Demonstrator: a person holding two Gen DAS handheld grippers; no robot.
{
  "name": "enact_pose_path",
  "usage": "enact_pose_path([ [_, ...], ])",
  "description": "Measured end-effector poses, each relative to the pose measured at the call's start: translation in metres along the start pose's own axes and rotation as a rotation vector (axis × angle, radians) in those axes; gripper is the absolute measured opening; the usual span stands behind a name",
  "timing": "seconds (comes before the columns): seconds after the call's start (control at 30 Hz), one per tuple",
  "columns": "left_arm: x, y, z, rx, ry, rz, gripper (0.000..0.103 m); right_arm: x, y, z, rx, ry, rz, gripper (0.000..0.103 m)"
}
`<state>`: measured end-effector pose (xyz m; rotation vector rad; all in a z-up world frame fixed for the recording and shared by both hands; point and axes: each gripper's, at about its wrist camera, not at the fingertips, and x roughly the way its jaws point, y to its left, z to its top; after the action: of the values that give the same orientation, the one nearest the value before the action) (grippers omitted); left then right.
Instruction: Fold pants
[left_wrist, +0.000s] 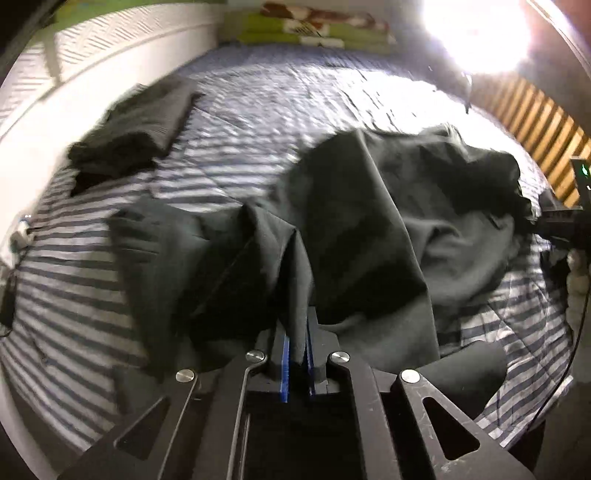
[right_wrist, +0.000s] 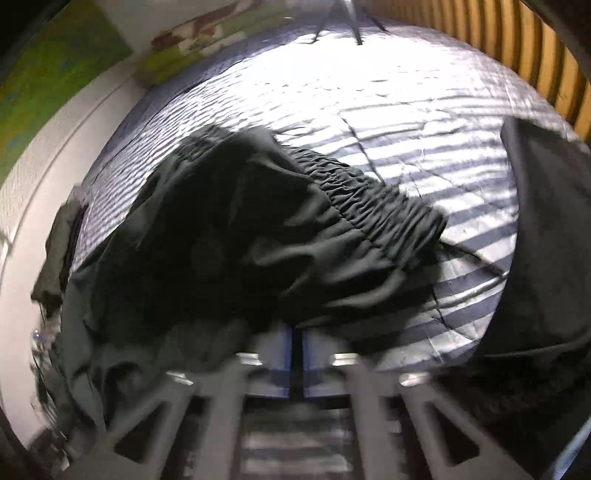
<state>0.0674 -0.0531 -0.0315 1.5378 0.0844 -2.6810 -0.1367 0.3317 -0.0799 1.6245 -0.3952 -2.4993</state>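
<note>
The left tongs (left_wrist: 298, 345) were pressed together on a fold of the pants (left_wrist: 354, 221), the dark cloth rising in a ridge from between the blue pads (left_wrist: 284, 363). The right tongs (right_wrist: 295, 356) were also pressed together; their view was blurred, but dark cloth ran down into the narrow gap between their pads, so they seemed to pinch the pants near the waistband (right_wrist: 373, 206).

Going left to right on the striped bed (left_wrist: 92, 266): a dark folded stack (left_wrist: 136, 129) lay far left by the white wall (left_wrist: 40, 122). The pants lay rumpled across the middle and right of the bed, one part bunched near the left tongs, the gathered waistband toward the far right. At the right edge a second dark cloth (right_wrist: 546, 240) hung close to the right camera; what it was could not be told. Beyond it stood a slatted wooden rail (left_wrist: 535, 122).

The step looked like taking hold to spread the pants flat. To do it well, both pinches should catch the cloth's edge rather than a loose inner fold, then draw apart evenly so the legs pull straight without twisting.
</note>
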Motion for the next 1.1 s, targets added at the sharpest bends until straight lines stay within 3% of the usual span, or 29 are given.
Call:
enact_pose_path([
  [0.23, -0.071, 0.054, -0.012, -0.072, -0.118, 0.039, 0.003, -0.108, -0.01, -0.04, -0.088, -0.175, 0.004, 0.003],
  [0.33, -0.094, 0.079, -0.027, -0.114, -0.131, 0.049, 0.003, -0.134, -0.025, -0.071, -0.122, -0.172, -0.011, 0.003],
  [0.6, -0.105, 0.099, -0.065, -0.122, -0.088, 0.079, 0.003, -0.133, -0.05, -0.131, -0.162, -0.103, -0.075, 0.003],
  [0.83, -0.113, 0.088, -0.063, -0.1, -0.108, 0.055, 0.003, -0.118, -0.037, -0.167, -0.242, -0.007, -0.078, 0.003],
  [0.87, -0.115, 0.084, -0.061, -0.094, -0.116, 0.056, 0.007, -0.118, -0.036, -0.17, -0.25, 0.0, -0.079, 0.004],
  [0.93, -0.116, 0.075, -0.057, -0.073, -0.121, 0.03, 0.027, -0.121, -0.039, -0.173, -0.246, 0.0, -0.073, 0.007],
  [1.0, -0.115, 0.062, -0.057, -0.044, -0.122, 0.002, 0.072, -0.124, -0.045, -0.171, -0.219, 0.007, -0.057, 0.029],
  [1.07, -0.115, 0.046, -0.059, 0.01, -0.131, -0.02, 0.076, -0.133, -0.054, -0.169, -0.169, -0.014, -0.05, 0.043],
  [1.1, -0.114, 0.033, -0.061, 0.054, -0.127, -0.025, 0.076, -0.137, -0.058, -0.167, -0.154, -0.028, -0.053, 0.044],
])
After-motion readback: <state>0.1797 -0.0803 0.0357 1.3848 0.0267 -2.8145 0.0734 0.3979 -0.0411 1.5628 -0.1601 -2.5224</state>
